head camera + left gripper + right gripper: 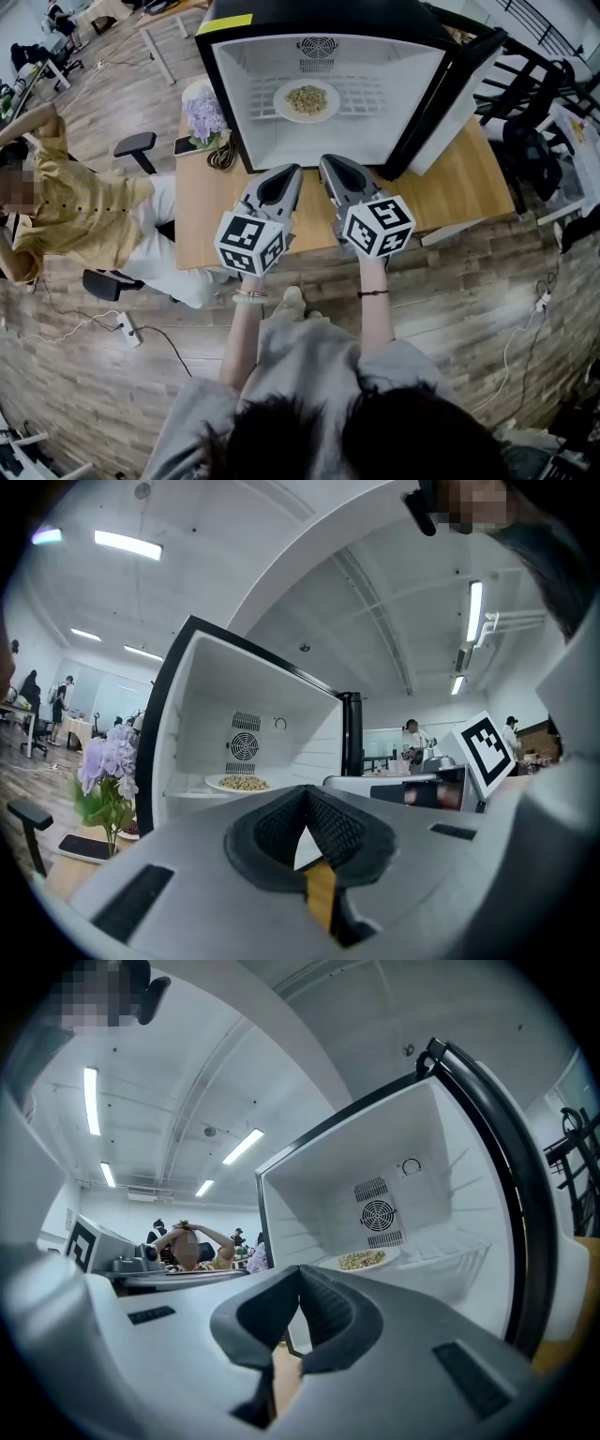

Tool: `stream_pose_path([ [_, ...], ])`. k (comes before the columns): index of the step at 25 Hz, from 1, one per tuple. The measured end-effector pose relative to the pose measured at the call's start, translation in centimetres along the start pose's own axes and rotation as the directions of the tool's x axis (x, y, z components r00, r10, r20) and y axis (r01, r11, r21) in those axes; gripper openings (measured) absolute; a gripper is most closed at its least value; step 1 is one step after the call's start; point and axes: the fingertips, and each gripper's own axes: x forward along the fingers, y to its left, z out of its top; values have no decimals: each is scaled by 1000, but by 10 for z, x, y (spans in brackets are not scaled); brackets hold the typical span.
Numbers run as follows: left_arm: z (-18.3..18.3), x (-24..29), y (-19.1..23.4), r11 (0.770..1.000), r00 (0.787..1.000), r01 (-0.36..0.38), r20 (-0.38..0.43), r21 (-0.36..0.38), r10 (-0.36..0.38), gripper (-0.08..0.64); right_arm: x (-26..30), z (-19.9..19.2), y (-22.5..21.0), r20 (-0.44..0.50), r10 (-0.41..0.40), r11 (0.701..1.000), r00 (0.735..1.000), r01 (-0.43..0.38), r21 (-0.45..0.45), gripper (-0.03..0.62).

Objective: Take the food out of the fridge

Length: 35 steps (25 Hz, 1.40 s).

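Note:
A small black fridge (424,112) stands open on a wooden table (202,216). On its wire shelf sits a white plate of pale food (307,99), also visible as the plate (237,783) in the left gripper view and the plate (361,1260) in the right gripper view. My left gripper (289,171) and right gripper (328,161) are side by side just in front of the fridge opening, pointing level at it. Both are shut with nothing held; the left gripper (305,794) and right gripper (300,1274) each show pads meeting at the tip. Neither touches the plate.
The fridge door (459,89) swings out to the right. Purple flowers (204,117), a coiled cable (221,155) and a phone (84,847) lie left of the fridge. A seated person (84,211) and office chair (136,145) are left of the table; dark chairs (530,112) are right.

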Motion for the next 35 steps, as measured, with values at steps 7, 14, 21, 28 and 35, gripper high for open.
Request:
stream_pose_path([
  [7, 3, 20, 29, 1000, 1000, 23, 7, 3, -23, 8, 28, 4, -22, 30, -18, 995, 999, 15, 98, 9],
  [14, 2, 38, 53, 998, 998, 58, 1, -5, -58, 8, 47, 0, -53, 104, -108, 938, 989, 66, 341, 9],
  [21, -4, 41, 66, 998, 998, 62, -16, -8, -62, 8, 53, -14, -69, 138, -209, 837, 968, 104, 537, 12],
  [28, -8, 45, 77, 999, 999, 36, -22, -39, -36, 8, 70, -23, -71, 140, -187, 719, 972, 38, 694, 114],
  [35, -12, 52, 81, 999, 999, 19, -45, -44, -21, 8, 86, -29, -77, 149, -190, 575, 970, -12, 818, 149],
])
